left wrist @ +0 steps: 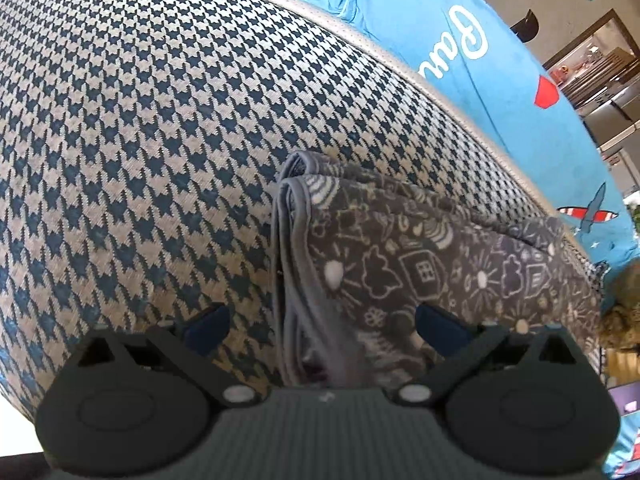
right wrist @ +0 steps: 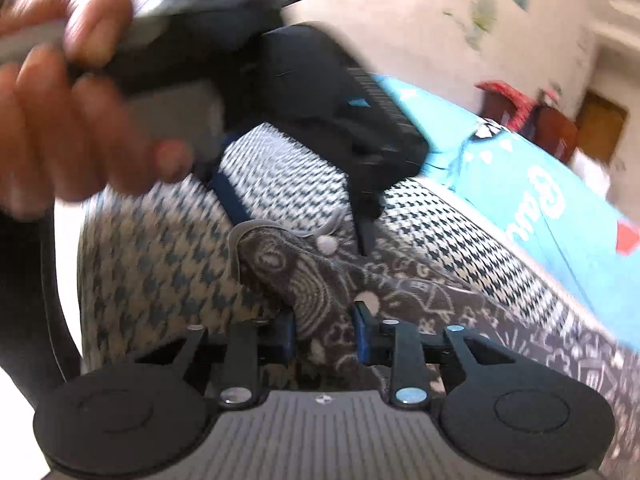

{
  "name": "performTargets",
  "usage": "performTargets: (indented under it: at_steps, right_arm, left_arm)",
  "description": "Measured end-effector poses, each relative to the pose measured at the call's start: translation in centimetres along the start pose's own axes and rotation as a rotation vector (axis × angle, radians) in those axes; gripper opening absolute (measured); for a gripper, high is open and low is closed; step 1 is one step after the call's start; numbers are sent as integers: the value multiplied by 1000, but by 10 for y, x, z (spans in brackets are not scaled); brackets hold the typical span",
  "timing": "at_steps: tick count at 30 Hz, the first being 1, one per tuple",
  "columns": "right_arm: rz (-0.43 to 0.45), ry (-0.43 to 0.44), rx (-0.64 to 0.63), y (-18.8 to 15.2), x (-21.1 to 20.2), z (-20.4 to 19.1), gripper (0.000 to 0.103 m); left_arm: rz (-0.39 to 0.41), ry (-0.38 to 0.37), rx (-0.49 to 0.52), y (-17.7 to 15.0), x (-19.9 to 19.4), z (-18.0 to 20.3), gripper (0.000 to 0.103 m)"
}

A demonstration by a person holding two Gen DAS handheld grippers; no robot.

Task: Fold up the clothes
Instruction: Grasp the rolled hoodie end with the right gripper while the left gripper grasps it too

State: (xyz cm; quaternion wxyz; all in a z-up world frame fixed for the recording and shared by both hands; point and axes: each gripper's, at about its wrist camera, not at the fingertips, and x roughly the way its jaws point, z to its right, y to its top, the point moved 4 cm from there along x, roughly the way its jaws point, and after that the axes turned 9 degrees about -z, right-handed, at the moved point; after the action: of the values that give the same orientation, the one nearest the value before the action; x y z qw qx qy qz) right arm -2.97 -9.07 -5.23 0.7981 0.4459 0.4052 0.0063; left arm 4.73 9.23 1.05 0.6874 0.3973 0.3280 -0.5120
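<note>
A folded grey garment (left wrist: 420,248) printed with white doodles lies on a blue-and-cream houndstooth cushion (left wrist: 140,140). My left gripper (left wrist: 324,328) hangs open just above it, and the garment's stacked left edge runs between the widely spread fingers without touching the pads. In the right wrist view my right gripper (right wrist: 324,334) is shut on a raised fold of the garment (right wrist: 400,292), its blue pads pinching the cloth from both sides. Farther back, a person's hand (right wrist: 60,120) holds the left gripper (right wrist: 304,232) over the garment's far corner, blurred.
Behind the houndstooth cushion (right wrist: 160,272) lies a bright blue printed sheet (left wrist: 480,80) with white lettering, also in the right wrist view as the blue sheet (right wrist: 560,220). Shelves and furniture (left wrist: 600,80) stand at the right. Red items (right wrist: 520,108) sit by the far wall.
</note>
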Motion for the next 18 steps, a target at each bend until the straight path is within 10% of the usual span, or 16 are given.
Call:
performTargets:
  at_steps: [10, 18]
  right_arm:
    - [34, 147, 353, 3, -17, 47, 26]
    - [-1, 92, 216, 0, -13, 32, 28]
  left_arm:
    - [-76, -144, 7, 11, 23, 21, 101]
    - [-52, -116, 13, 16, 27, 25, 68]
